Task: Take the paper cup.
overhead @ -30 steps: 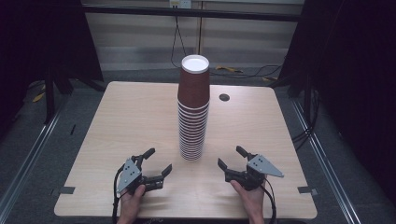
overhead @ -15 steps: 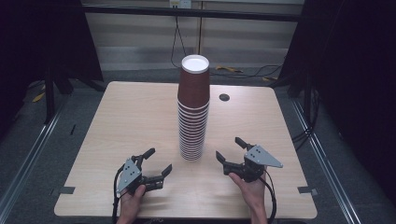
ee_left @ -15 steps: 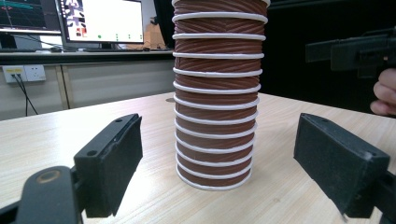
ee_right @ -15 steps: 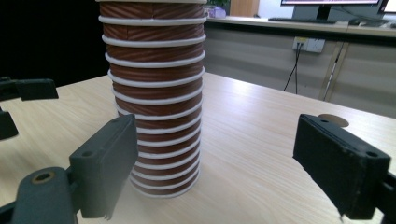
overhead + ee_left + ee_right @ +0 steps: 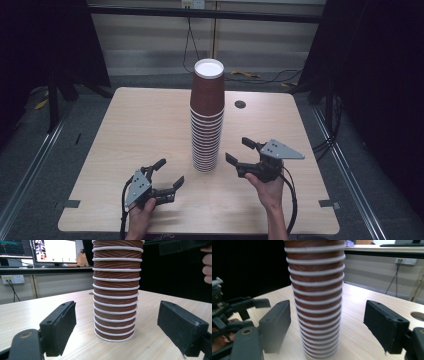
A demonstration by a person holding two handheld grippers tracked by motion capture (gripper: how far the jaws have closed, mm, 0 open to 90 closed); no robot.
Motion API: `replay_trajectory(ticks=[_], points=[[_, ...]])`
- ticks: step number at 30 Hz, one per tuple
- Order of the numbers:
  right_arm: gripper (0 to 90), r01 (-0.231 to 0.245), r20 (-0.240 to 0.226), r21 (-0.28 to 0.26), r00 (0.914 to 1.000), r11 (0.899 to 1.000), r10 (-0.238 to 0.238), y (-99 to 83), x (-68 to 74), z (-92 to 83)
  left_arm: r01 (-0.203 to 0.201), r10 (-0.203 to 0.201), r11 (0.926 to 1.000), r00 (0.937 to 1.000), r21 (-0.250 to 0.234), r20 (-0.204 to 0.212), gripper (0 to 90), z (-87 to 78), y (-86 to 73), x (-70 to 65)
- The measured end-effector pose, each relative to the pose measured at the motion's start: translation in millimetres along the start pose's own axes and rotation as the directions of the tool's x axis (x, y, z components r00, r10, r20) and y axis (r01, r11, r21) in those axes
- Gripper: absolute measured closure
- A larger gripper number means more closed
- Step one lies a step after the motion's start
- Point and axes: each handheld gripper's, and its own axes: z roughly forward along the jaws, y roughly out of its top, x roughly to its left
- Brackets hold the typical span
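As both tongs gape | right tongs raised beside cup stack

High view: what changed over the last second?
The right gripper moved forward and inward toward the cup stack, jaws open, touching nothing. The left gripper stayed put, open, and the stack did not move.

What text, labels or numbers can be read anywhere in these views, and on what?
None legible.
Monitors behind the table in the left gripper view: windows and coloured lines, text too small and blurred to read.
Stack of brown paper cups: ribbed sleeves and white rims, no print visible.
Grey plates on both grippers: no markings readable.
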Motion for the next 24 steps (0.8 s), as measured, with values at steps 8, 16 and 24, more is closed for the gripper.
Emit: replay_trajectory(ticks=[8, 16, 24], points=[[23.1, -0.002, -0.047, -0.019, 0.9989, 1.000, 0.001, 25.1, -1.2, 0.2, 0.000, 0.000, 1.0000, 1.0000, -0.001, 0.003, 15.4, -0.1, 0.0, 0.0], [25.2, 0.049, -0.069, -0.025, 0.9964, 0.998, -0.050, 45.1, -3.8, -2.7, -0.003, 0.003, 1.0000, 1.0000, -0.001, 0.005, 15.4, -0.1, 0.0, 0.3], [18.5, 0.064, -0.073, -0.013, 0.9952, 0.998, -0.065, 65.5, -5.9, -1.7, -0.005, 0.005, 1.0000, 1.0000, 0.000, 0.006, 15.4, -0.2, 0.0, 0.4]])
